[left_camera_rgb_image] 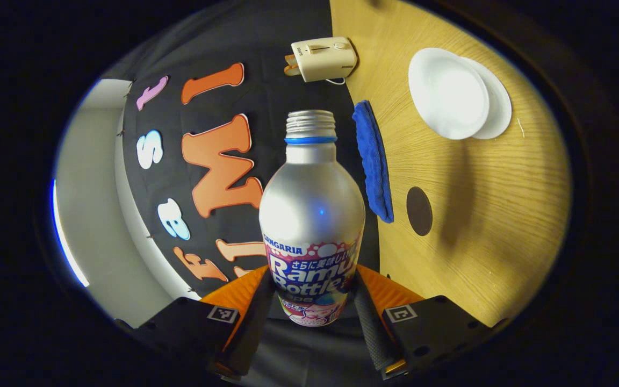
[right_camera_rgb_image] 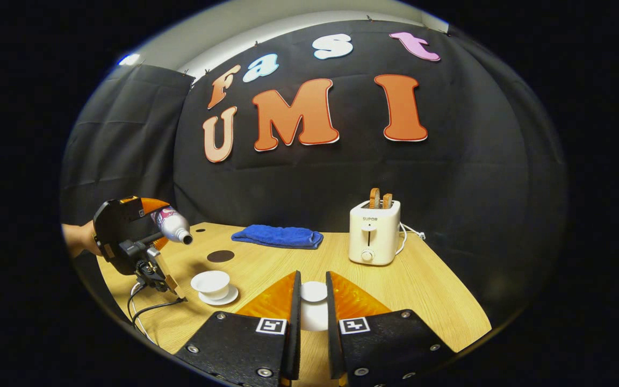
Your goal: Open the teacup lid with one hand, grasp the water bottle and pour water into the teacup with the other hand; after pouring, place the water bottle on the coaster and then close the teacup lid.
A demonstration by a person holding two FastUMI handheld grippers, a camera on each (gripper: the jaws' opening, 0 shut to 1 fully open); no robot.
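**Bottle tipped above the open teacup**

Left gripper (left_camera_rgb_image: 309, 301) clamps the silver water bottle (left_camera_rgb_image: 312, 215), uncapped, tilted above the white teacup (right_camera_rgb_image: 210, 283); right gripper (right_camera_rgb_image: 312, 301) pinches the white lid (right_camera_rgb_image: 314, 292) right of the teacup; dark coaster (right_camera_rgb_image: 220, 256) lies just behind.

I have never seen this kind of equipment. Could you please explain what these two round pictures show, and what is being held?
A person holds two hand tools, each with two orange fingers and its own camera. The left gripper view looks along the left gripper, shut on a silver metal water bottle, tilted sideways above the white teacup on its saucer. The right gripper view looks along the right gripper, holding the white teacup lid. On the wooden table lie a round dark coaster, a folded blue cloth and a cream toaster.
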